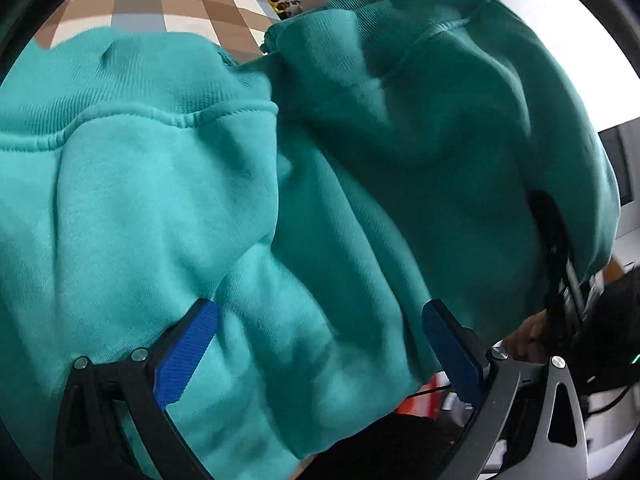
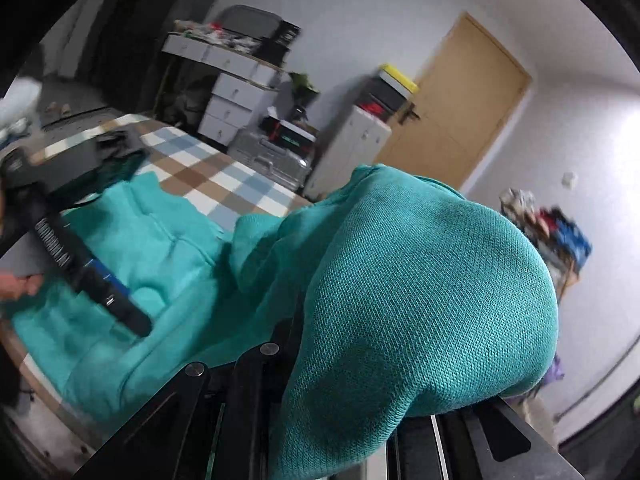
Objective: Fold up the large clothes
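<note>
A teal sweatshirt (image 1: 168,200) fills the left wrist view, its ribbed hem bunched along the top. My left gripper (image 1: 326,348) hovers over it, open, with the blue pads (image 1: 188,352) far apart and cloth lying between them untouched. At the right edge my right gripper (image 1: 568,292) sits under a raised fold. In the right wrist view the sweatshirt (image 2: 420,300) bulges over my right gripper (image 2: 340,380). Its jaws are shut on the cloth and the tips are hidden. The other gripper's fingers (image 2: 88,272) reach across the flat part.
The sweatshirt lies on a bed with a checked sheet (image 2: 224,176). Beyond its far side stand white drawers (image 2: 228,100), a silver suitcase (image 2: 268,156), a white cabinet (image 2: 352,144) and a wooden door (image 2: 460,100). A person's hand (image 2: 16,284) shows at the left edge.
</note>
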`<state>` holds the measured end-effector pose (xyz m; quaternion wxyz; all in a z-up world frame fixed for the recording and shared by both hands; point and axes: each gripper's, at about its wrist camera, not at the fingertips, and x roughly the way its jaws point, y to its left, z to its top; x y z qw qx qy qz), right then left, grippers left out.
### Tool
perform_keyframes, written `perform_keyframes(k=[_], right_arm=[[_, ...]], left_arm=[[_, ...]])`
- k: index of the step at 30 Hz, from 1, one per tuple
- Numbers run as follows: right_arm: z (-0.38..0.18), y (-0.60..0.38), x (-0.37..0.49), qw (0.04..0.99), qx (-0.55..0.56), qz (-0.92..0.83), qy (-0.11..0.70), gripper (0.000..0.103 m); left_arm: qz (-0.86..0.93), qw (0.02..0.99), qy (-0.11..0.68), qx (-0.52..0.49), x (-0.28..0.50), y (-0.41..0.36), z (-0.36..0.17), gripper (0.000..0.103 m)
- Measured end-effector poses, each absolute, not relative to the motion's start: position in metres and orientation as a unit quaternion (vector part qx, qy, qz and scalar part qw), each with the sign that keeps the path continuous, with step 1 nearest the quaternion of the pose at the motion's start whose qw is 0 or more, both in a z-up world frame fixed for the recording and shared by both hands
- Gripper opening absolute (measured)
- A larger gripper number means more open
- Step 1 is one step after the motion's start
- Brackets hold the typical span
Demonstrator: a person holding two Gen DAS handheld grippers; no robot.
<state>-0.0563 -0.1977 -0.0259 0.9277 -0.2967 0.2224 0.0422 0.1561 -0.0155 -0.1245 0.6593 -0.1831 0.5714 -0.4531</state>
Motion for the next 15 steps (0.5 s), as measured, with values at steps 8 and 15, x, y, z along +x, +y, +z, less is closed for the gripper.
perform_keyframes(k=[8,15], right_arm=[[-0.036,-0.136,-0.078,0.892,-0.394,0.092,0.202,0.014],[-0.045,-0.1,-0.067,0.868,-0.419,0.11,0.241,0.016]], left_arm=[[-0.469,0.599,0.594,-0.261,0.172,0.056,-0.113,0.099],[-0.404,0.647,0.597,-0.25,0.158,0.123,-0.111,0.099]])
